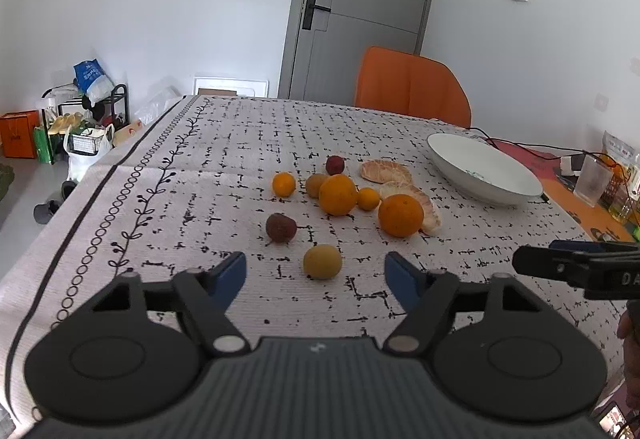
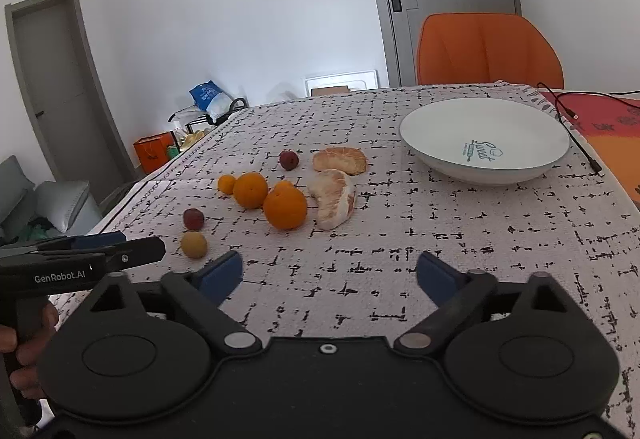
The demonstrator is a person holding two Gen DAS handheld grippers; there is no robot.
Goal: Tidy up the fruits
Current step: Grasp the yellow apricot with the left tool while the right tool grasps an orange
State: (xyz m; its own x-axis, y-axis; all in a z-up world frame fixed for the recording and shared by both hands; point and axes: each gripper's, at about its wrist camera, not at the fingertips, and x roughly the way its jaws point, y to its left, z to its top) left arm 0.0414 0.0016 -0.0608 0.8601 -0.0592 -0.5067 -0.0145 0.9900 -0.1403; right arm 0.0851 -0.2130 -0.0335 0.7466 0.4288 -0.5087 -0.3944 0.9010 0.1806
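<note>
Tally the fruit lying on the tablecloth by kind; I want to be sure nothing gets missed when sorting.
Large oranges: 2
Small oranges: 2
Yellow-brown fruits: 2
Dark red fruits: 2
Peeled citrus pieces: 2
Total: 10

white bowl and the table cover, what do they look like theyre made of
The white bowl looks like glazed ceramic or porcelain: smooth, evenly white, with a soft sheen and a printed blue logo inside; melamine can't be ruled out. The table cover looks like woven fabric: matte, with a fine ribbed texture, a broken black line print, and a fold crease near its left edge.
</note>
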